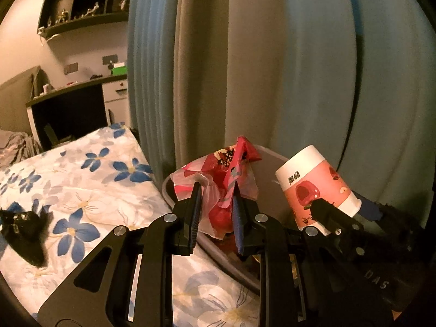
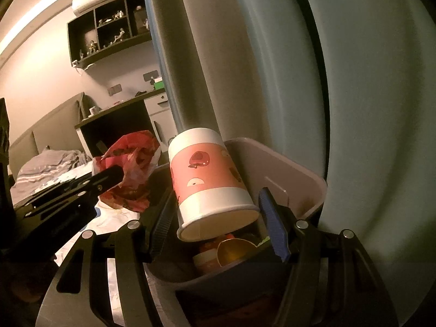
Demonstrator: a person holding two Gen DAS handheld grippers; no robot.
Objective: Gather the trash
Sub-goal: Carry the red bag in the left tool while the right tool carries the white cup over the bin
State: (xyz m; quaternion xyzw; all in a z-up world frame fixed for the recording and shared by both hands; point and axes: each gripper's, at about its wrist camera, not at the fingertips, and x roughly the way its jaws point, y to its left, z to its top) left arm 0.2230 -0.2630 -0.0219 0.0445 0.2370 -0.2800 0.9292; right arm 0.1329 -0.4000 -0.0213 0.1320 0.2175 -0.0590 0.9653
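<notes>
Black jaws of the left gripper stand narrow, pinching a crumpled red wrapper with clear plastic bunched around it. That wrapper hangs over the near rim of a grey bin, right at the edge of the bed. In the right wrist view the same wrapper shows left of the bin, gripped by the left gripper coming in from the left.

Jaws of the right gripper stand wide around a pink and white paper cup, its blue pads on either side near the rim. The cup is tipped with its open mouth facing the camera and its base pointing away, held over the bin's opening. From the left wrist view the cup lies tilted at the right, with the right gripper clamped near its rim.

Down inside the bin lie other scraps, among them a gold-coloured round piece.

On the bed's floral sheet a black crumpled bag lies well apart from the bin. Beyond the bin hang pale curtains. Farther back stand a dark desk and a wall shelf of small figures.
</notes>
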